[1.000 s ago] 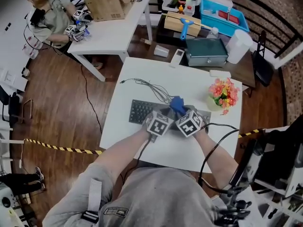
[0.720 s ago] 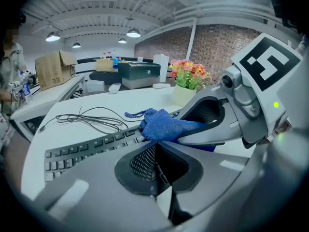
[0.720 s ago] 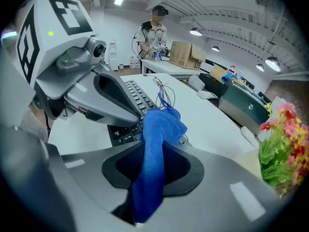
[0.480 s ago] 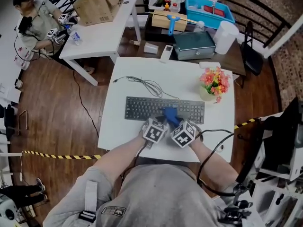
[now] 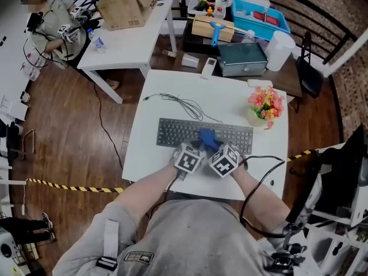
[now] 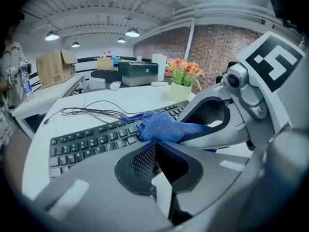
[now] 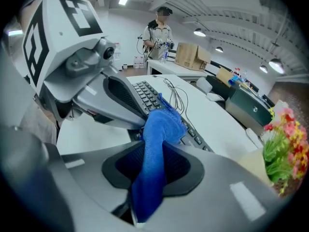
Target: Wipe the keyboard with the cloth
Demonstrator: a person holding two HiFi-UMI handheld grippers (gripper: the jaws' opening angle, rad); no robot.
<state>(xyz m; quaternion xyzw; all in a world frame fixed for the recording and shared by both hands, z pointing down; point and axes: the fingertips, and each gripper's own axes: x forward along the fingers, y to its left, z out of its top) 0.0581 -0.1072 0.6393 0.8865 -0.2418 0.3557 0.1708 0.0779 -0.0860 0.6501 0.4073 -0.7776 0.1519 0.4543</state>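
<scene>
Mid-frame, the right gripper (image 7: 159, 151) clamps a blue knitted cloth (image 7: 163, 122) that rests on the flat black keyboard (image 5: 172, 133). Just left of it, the left gripper (image 6: 154, 144) has its jaws together, empty.

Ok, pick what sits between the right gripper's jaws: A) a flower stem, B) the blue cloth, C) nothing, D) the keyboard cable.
B: in the right gripper view the blue cloth runs up between the jaws of the right gripper, pinched there, with its free end lying on the keyboard.
</scene>
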